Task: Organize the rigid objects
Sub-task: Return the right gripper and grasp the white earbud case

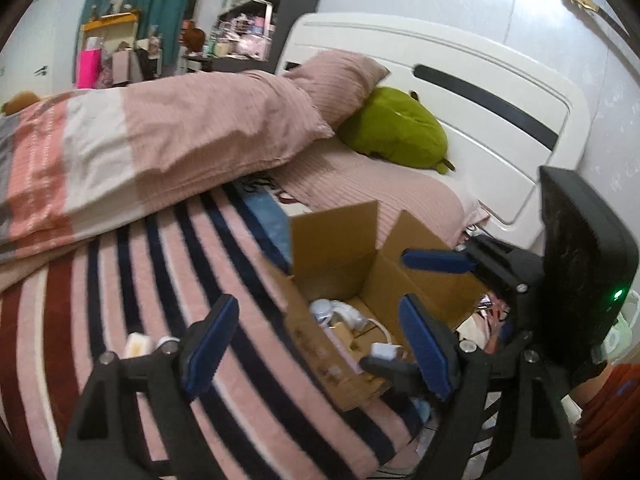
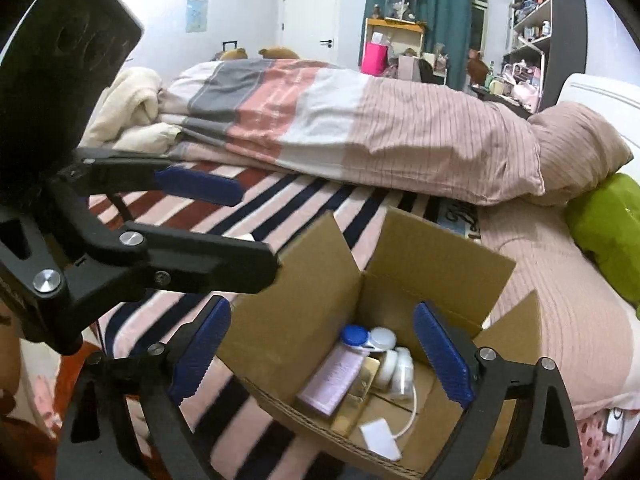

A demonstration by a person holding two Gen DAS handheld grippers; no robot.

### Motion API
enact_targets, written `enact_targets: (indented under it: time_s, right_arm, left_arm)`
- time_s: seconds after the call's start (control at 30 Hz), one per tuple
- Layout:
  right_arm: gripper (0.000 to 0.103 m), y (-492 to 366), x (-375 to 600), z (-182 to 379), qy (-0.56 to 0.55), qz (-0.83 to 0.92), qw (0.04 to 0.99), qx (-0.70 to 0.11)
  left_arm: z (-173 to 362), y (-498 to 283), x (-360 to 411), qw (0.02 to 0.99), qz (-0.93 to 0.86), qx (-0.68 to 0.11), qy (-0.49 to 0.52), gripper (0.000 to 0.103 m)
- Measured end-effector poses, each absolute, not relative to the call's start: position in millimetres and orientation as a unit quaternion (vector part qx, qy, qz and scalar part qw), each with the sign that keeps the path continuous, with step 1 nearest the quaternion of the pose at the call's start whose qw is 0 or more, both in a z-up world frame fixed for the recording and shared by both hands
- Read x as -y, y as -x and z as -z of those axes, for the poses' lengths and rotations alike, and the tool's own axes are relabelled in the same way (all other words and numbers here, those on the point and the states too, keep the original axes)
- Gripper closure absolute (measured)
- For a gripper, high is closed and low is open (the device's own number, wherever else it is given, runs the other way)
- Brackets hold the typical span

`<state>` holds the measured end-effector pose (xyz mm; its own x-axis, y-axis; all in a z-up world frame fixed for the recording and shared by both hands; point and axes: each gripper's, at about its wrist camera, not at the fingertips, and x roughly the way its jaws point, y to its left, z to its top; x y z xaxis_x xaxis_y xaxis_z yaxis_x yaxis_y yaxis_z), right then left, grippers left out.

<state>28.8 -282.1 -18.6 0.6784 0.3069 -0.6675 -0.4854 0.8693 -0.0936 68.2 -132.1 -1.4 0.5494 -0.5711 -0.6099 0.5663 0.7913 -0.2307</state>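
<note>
Striped bed (image 2: 280,208), one cardboard box (image 2: 420,256), two grippers, left gripper (image 1: 316,344), right gripper (image 2: 320,356), both agape, empty.

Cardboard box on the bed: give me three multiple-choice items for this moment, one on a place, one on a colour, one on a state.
1. Where does the cardboard box stand?
A. on a shelf
B. on the striped blanket on the bed
C. on the floor

2. What colour is the plush toy by the headboard?
A. green
B. blue
C. white

3. How is the right gripper?
A. shut on a bottle
B. shut and empty
C. open, over the box

Answers:
1 B, stripes run under and beside the box in both views.
2 A, it lies green next to the pink pillow.
3 C, its blue fingers stand wide apart above the box with nothing between them, and the lilac tube lies loose inside.
</note>
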Motion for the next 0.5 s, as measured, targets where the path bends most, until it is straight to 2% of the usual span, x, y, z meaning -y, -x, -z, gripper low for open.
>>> enact_targets:
  time_s: [0.23, 0.5]
  right_arm:
    - [0.011, -24.0, 225.2, 2.6, 0.147, -0.266, 0.897, -0.32]
    - [0.011, -38.7, 150.0, 33.1, 0.133, -0.348, 0.862, -0.342]
  left_arm:
    - [2.9, -56.8, 56.7, 0.904, 0.27, -0.331, 0.032, 0.023]
    - [32.5, -52.6, -24.7, 0.918, 0.189, -0.343, 0.061, 0.023]
